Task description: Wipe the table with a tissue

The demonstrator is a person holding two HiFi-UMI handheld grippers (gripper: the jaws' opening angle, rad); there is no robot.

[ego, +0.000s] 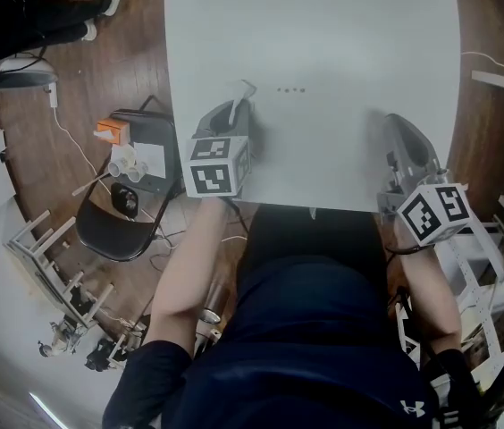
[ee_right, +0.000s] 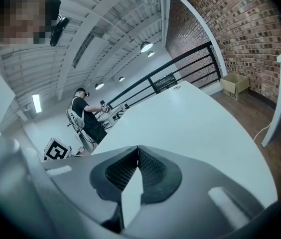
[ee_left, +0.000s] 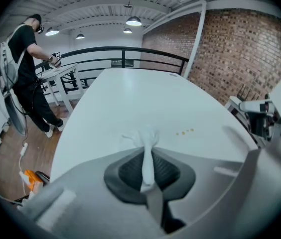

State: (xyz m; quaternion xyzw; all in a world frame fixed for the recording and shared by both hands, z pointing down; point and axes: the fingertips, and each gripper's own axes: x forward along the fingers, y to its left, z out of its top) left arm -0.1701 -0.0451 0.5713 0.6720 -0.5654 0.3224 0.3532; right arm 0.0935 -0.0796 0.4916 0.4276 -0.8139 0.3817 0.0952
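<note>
The left gripper [ego: 237, 113] is low over the wide white tabletop [ego: 341, 34], towards its left side. Its jaws are pinched tight on a crumpled white paper tissue [ee_left: 145, 139], and a tuft pokes out past the tips. I cannot tell whether the tuft touches the surface. Just ahead and to the right lie 3 small brownish specks [ego: 291, 89], apart from the tissue. The right gripper [ego: 399, 132] hovers by the table's near edge, well apart, jaws pressed together on nothing.

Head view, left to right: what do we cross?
chair → left gripper with tissue in its fingers → specks → right gripper
</note>
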